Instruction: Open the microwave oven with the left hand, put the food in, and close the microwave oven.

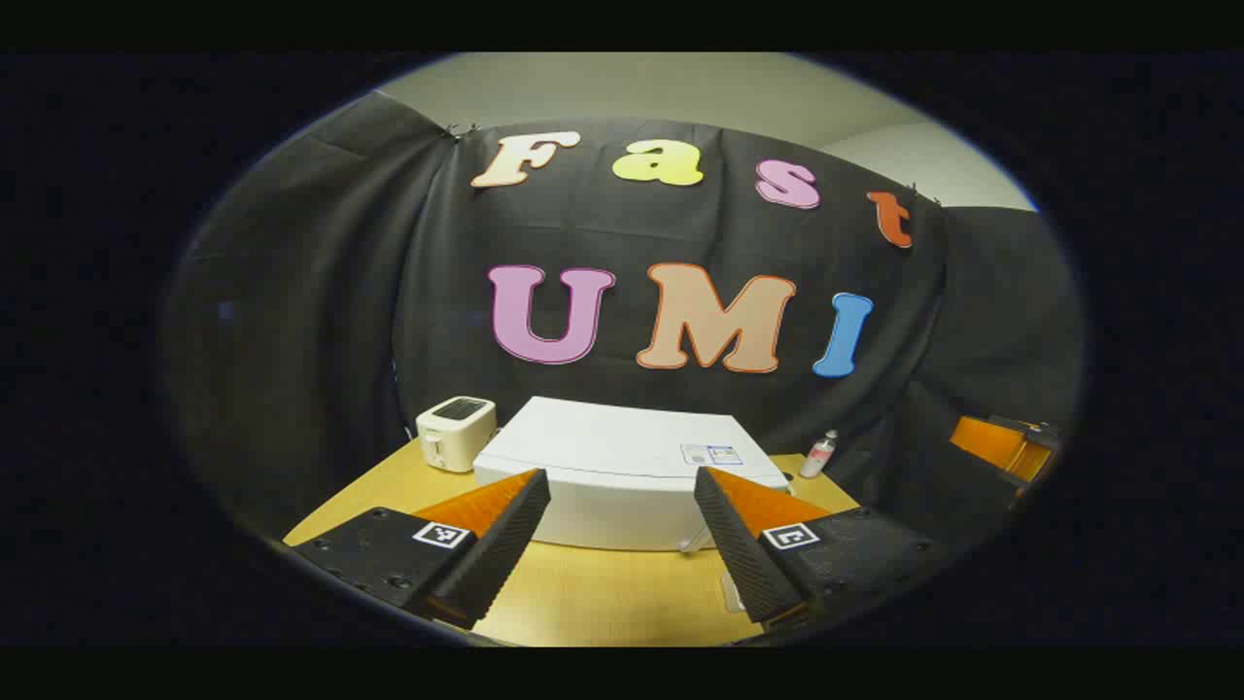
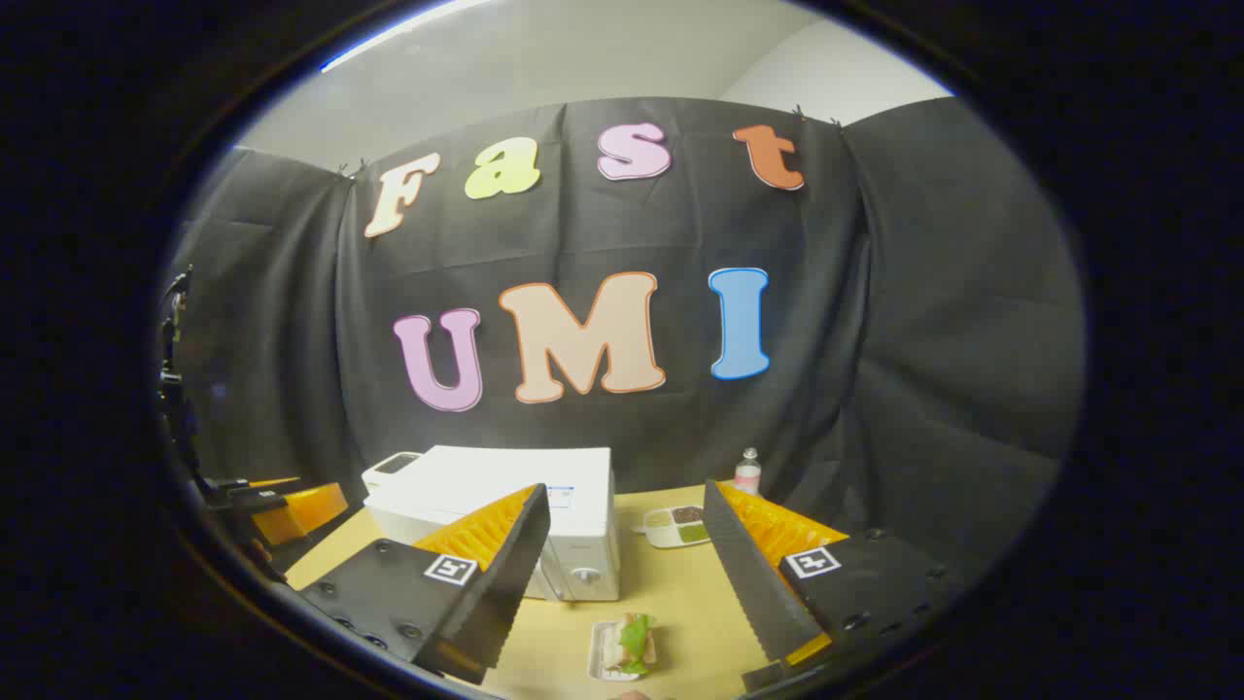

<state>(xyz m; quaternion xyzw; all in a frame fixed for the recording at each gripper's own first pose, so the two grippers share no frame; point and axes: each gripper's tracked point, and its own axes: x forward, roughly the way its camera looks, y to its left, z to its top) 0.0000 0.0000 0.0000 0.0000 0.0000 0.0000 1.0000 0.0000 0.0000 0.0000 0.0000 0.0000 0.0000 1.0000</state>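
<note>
Left claw (image 1: 622, 530) spread, empty, above surface (image 1: 583, 593), facing microwave (image 1: 622, 476). Right claw (image 2: 627, 544) spread, empty. Food tray (image 2: 627, 647) on surface just below it, near microwave front. Door looks closed: nothing done yet; opening, loading, closing all remain. Toaster (image 1: 455, 433) behind.

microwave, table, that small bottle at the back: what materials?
Microwave: looks like white painted metal or plastic, smooth with a soft sheen. Table: light wood or wood-look laminate, faint grain, matte. Small bottle: probably clear plastic, pale contents; too small to be sure.
</note>
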